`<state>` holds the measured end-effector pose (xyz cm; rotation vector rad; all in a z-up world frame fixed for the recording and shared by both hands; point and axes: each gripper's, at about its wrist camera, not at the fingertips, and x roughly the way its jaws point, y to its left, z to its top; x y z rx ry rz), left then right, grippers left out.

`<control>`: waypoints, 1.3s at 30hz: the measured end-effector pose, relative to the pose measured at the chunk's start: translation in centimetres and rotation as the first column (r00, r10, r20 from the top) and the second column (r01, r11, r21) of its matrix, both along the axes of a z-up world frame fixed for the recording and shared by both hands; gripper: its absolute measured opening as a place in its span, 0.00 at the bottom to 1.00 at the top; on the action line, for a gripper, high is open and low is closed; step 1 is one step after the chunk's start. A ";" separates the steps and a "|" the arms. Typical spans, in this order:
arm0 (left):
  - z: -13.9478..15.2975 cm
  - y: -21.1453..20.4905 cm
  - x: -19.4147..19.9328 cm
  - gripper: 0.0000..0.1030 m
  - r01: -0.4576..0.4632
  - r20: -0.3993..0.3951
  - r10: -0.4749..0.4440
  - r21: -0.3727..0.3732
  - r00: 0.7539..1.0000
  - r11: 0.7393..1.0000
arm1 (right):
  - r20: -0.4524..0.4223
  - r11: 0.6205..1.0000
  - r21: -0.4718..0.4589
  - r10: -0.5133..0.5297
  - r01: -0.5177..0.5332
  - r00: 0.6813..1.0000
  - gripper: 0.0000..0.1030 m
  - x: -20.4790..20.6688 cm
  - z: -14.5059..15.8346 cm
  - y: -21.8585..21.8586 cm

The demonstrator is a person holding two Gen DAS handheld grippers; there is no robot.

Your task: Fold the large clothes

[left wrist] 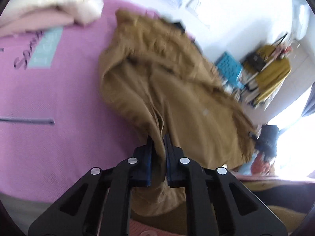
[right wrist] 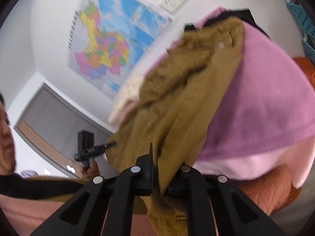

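Left wrist: pink sheet (left wrist: 59, 102) bears blurred dark lettering (unreadable).

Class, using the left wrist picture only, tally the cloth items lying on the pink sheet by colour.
Tan-brown: 1, the tan-brown cotton garment
Cream: 1, the crumpled cream fabric
Pale pink: 1, the folded pale pink cloth
Total: 3

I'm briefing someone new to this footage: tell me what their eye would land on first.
The tan garment dominates both views, draped across the pink cover, with the left gripper and right gripper each shut on a fold of it. Next comes the colourful map on the white wall behind, in the right wrist view. A cream and pink pile of clothes lies at the cover's far end.
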<state>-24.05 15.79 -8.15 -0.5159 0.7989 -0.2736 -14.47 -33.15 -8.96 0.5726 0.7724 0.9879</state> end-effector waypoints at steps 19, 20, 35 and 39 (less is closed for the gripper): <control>13.1 1.7 8.6 0.10 -0.051 0.145 0.042 0.058 0.989 0.997 | 0.033 0.974 0.189 -0.136 0.127 0.990 0.08 12.7 11.2 -0.8; 13.6 1.8 9.6 0.10 -0.057 0.140 0.047 0.066 0.989 0.996 | 0.019 0.972 0.191 -0.139 0.133 0.990 0.08 13.8 11.3 -0.7; 14.9 4.4 24.9 0.12 -0.097 0.023 0.095 0.104 0.995 0.990 | -0.228 0.959 0.109 -0.230 0.260 0.946 0.09 27.8 10.0 1.4; 13.3 5.3 28.2 0.12 -0.110 -0.040 0.115 0.104 0.993 0.988 | -0.315 0.955 0.076 -0.251 0.287 0.916 0.11 31.0 8.0 1.9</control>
